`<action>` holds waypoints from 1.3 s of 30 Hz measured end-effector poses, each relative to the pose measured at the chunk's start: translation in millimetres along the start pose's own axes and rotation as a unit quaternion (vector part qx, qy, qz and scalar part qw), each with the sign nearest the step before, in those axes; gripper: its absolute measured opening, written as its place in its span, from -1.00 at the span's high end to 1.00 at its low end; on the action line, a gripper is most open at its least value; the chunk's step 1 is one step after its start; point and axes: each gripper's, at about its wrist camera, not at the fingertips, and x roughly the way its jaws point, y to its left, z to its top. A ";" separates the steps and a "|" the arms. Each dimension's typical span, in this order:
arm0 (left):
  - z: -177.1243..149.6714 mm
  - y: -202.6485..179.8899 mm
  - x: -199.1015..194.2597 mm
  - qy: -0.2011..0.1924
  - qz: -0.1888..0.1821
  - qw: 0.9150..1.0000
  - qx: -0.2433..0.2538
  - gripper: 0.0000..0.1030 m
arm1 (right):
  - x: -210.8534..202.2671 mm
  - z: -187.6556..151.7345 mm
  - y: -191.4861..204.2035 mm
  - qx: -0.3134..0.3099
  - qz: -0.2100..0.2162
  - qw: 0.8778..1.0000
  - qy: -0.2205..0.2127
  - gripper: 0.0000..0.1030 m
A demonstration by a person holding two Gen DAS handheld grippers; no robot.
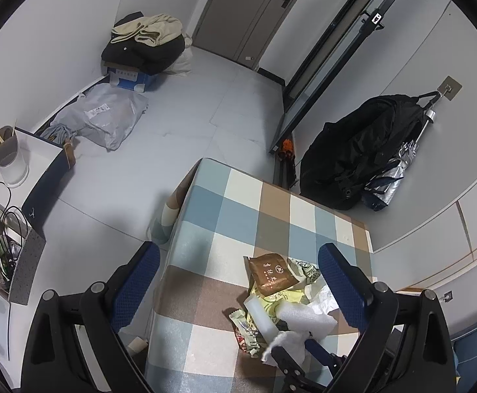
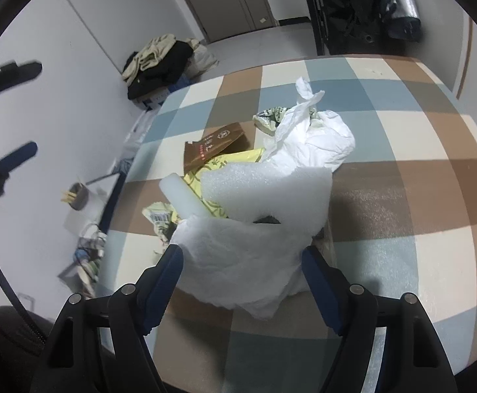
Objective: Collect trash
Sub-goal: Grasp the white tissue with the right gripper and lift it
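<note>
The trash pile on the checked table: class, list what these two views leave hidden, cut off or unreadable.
- Right wrist view: the white tissue and foam sheet cover whatever lies beneath.
- Right wrist view: whether the right tool pads press the tissue is unclear.
- Left wrist view: print on the brown packet is too small.
- Left wrist view: the table runs past the bottom edge.

I make out pale Chinese characters and a round emblem on the brown foil snack wrapper (image 1: 272, 275) (image 2: 212, 145), too small for me to read, a barcode on the crumpled green-and-white wrapper (image 2: 161, 217), printed label on the grey plastic mailer bag (image 1: 99, 109), illegible.
</note>
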 end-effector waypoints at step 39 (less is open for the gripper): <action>-16.9 -32.9 25.7 0.029 0.040 0.997 0.061 -0.86 | -101.9 7.8 -60.4 0.039 0.061 0.995 -0.067 0.85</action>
